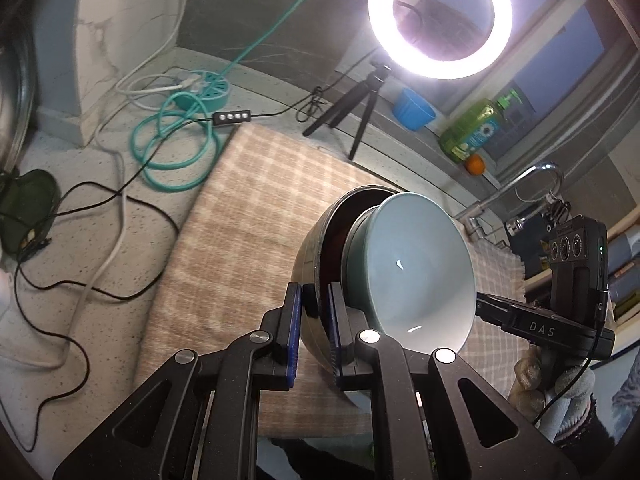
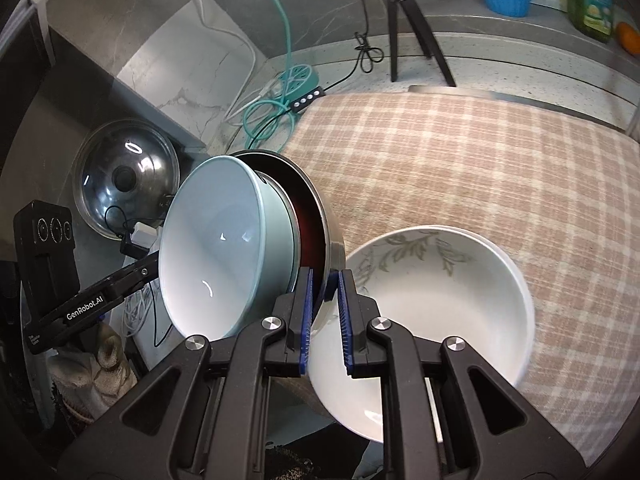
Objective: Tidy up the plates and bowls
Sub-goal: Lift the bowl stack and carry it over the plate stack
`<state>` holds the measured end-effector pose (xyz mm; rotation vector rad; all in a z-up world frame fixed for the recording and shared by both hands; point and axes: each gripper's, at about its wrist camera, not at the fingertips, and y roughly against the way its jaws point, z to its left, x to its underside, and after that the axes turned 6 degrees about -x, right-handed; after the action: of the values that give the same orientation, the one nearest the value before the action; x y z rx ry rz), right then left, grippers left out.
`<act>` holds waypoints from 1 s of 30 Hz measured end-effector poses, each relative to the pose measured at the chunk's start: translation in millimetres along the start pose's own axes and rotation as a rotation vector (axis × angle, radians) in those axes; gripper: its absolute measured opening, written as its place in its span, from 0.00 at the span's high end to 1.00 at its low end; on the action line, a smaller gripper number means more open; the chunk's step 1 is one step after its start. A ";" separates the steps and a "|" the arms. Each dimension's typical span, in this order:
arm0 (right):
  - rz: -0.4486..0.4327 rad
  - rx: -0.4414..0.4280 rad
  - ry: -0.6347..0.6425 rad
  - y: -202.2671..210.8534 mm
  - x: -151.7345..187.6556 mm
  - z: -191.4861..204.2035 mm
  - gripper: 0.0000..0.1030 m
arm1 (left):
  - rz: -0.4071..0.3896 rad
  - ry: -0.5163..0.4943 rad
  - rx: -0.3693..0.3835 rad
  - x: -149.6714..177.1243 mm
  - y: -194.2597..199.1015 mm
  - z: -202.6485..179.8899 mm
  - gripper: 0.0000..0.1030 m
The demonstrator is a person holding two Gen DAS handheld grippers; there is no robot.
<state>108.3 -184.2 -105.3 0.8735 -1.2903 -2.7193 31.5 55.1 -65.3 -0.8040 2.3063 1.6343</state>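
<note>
Left gripper (image 1: 314, 334) and right gripper (image 2: 325, 318) both clamping rim of steel bowl (image 2: 330, 240), teal bowl (image 2: 216, 248) nesting inside, tilted above checked cloth (image 2: 460, 160). White bowl (image 2: 424, 308) waiting below. Advisable: levelling stack, keeping grips even, lowering gently.

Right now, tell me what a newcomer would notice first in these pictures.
The nested pair held tilted in mid-air: a pale blue bowl inside a steel bowl, whose rim both the left hand-held gripper and the right hand-held gripper pinch. Next, the glaring ring light on its tripod at the counter's back, and the white leaf-patterned bowl on the checked cloth.
</note>
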 end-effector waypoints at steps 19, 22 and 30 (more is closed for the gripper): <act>-0.052 0.074 -0.146 51.2 39.8 -67.1 0.88 | 0.118 -0.109 0.080 17.6 -42.4 -72.1 0.90; -0.050 0.075 -0.163 51.3 42.9 -73.9 0.88 | 0.132 -0.110 0.078 20.9 -47.2 -76.5 0.90; -0.044 0.080 -0.179 49.8 48.8 -82.9 0.88 | 0.152 -0.119 0.069 26.3 -53.2 -83.2 0.90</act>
<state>96.3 -287.6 -135.0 0.6842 -1.4352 -2.8549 50.1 -42.3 -89.8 -0.5141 2.3752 1.6046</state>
